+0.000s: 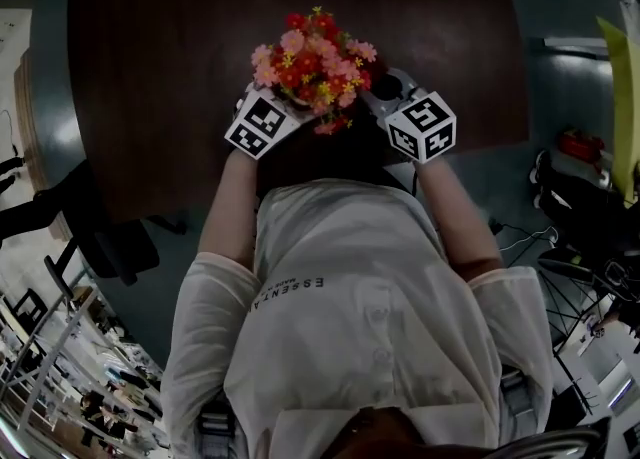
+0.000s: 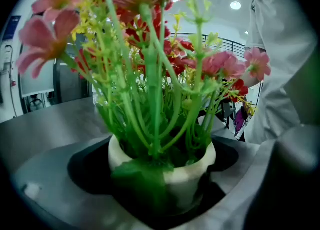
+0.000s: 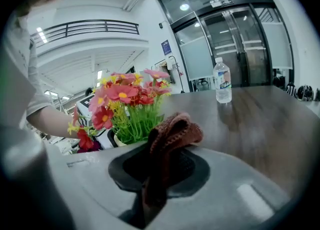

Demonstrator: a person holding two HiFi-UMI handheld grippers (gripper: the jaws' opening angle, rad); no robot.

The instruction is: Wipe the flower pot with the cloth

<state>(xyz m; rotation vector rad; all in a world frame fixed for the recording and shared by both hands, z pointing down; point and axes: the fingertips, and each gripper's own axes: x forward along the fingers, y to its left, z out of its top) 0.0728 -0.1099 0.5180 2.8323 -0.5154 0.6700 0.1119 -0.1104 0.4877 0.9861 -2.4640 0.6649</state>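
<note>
A cream flower pot (image 2: 192, 166) full of green stems and pink, red and yellow flowers (image 1: 315, 62) stands on the dark table (image 1: 150, 67) near its front edge. My left gripper (image 2: 162, 196) is shut on the flower pot, its jaws hugging the pot's sides. In the head view the blooms hide the pot, and the left marker cube (image 1: 262, 123) sits at their left. My right gripper (image 3: 160, 174) is shut on a brown knitted cloth (image 3: 172, 134), bunched above the jaws, just right of the flowers (image 3: 125, 98). Its marker cube (image 1: 425, 125) shows at the flowers' right.
A clear water bottle (image 3: 222, 81) stands farther along the table. The person's torso is close to the table's near edge. A dark chair (image 1: 105, 237) stands off the table's left, and bicycles (image 1: 590, 207) are parked on the floor at the right.
</note>
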